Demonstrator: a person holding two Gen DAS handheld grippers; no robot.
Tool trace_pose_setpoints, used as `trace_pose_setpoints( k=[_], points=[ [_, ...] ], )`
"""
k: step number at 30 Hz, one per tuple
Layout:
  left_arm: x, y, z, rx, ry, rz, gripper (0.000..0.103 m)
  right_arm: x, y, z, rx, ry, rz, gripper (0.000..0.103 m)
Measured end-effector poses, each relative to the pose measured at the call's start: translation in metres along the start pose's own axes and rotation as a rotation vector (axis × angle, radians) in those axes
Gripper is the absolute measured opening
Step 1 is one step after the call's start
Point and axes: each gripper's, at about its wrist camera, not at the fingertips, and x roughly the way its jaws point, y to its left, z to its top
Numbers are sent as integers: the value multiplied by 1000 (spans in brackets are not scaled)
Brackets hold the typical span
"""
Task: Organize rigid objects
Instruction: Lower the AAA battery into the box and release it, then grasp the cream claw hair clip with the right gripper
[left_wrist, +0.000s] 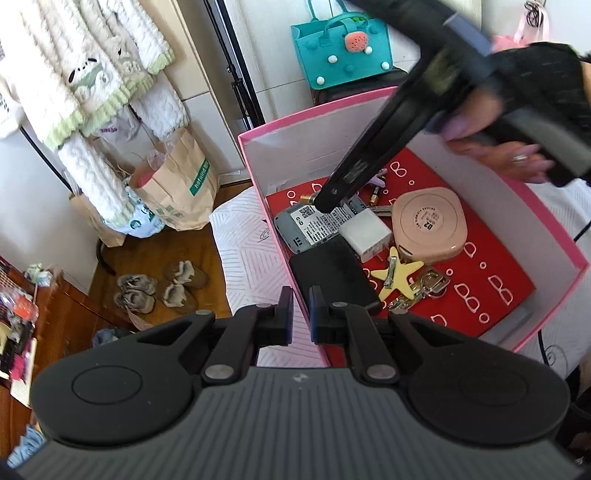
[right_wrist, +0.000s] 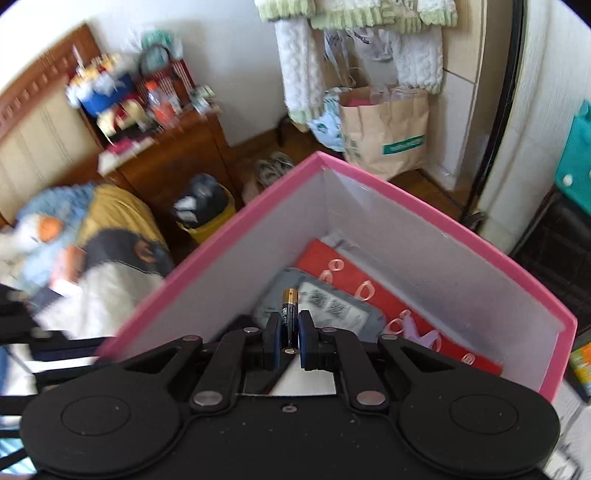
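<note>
A pink box (left_wrist: 317, 107) with white inner walls stands on the bed, its floor lined in red. In it lie a grey pocket router (left_wrist: 306, 229), a white charger (left_wrist: 365, 232), a pink compact (left_wrist: 428, 225), a black slab (left_wrist: 332, 273), a yellow starfish clip (left_wrist: 395, 277), keys (left_wrist: 421, 288) and a loose battery (left_wrist: 375, 194). My left gripper (left_wrist: 301, 314) is shut on the box's near wall. My right gripper (right_wrist: 290, 321) is shut on a black-and-gold battery (right_wrist: 290, 306). It reaches down into the box's far corner, its tip (left_wrist: 325, 201) just over the router (right_wrist: 332, 306).
A person's hand (left_wrist: 491, 129) holds the right gripper above the box. A paper bag (left_wrist: 184, 192), slippers (left_wrist: 159, 284) and a teal bag (left_wrist: 343, 51) are on the floor beyond. White patterned bedding (left_wrist: 240, 258) lies under the box. A cluttered wooden cabinet (right_wrist: 166, 158) and a bin (right_wrist: 207, 210) stand left.
</note>
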Motion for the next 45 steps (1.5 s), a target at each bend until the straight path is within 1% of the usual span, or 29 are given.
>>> trace_pose_setpoints(
  k=[2, 3, 5, 7, 9, 10, 13, 15, 19, 22, 25, 27, 30, 33, 37, 40, 45],
  points=[
    [0, -2, -1, 14, -2, 10, 8, 4, -1, 0, -11, 2, -37, 14],
    [-2, -2, -1, 17, -3, 12, 8, 3, -2, 0, 0, -3, -35, 16],
    [-2, -1, 0, 20, -6, 12, 8, -5, -5, -2, 26, -30, -21, 16],
    [-2, -1, -1, 19, -10, 10, 8, -21, -9, -7, 44, -72, -9, 16],
    [-3, -1, -2, 14, -17, 6, 8, -37, -12, -12, 61, -125, 3, 22],
    [-3, 0, -2, 9, -22, 3, 8, -48, -13, -16, 68, -153, 7, 24],
    [-4, 2, -5, -8, -32, -4, 8, -80, -20, -34, 90, -233, 13, 27],
    [-4, 2, -6, -15, -38, -6, 8, -101, -26, -48, 110, -278, 1, 32],
    [-4, 2, -8, -26, -47, -5, 8, -138, -43, -85, 156, -349, -55, 35],
    [-5, 4, -10, -43, -54, -10, 8, -159, -60, -117, 198, -392, -111, 41],
    [-5, 5, -11, -62, -54, -10, 8, -167, -82, -150, 261, -402, -181, 41],
    [-4, 5, -11, -68, -55, -3, 8, -168, -100, -173, 315, -398, -211, 43],
    [-5, 1, -11, -76, -57, 12, 8, -165, -125, -203, 408, -381, -231, 44],
    [-4, 1, -10, -83, -49, 18, 8, -158, -143, -229, 459, -359, -249, 45],
    [-4, 3, -8, -95, -37, 17, 8, -143, -156, -254, 482, -330, -314, 49],
    [-4, 4, -7, -112, -32, 10, 8, -127, -165, -266, 502, -327, -336, 54],
    [-3, 3, -6, -115, -24, 12, 8, -103, -173, -271, 493, -314, -375, 55]
  ],
)
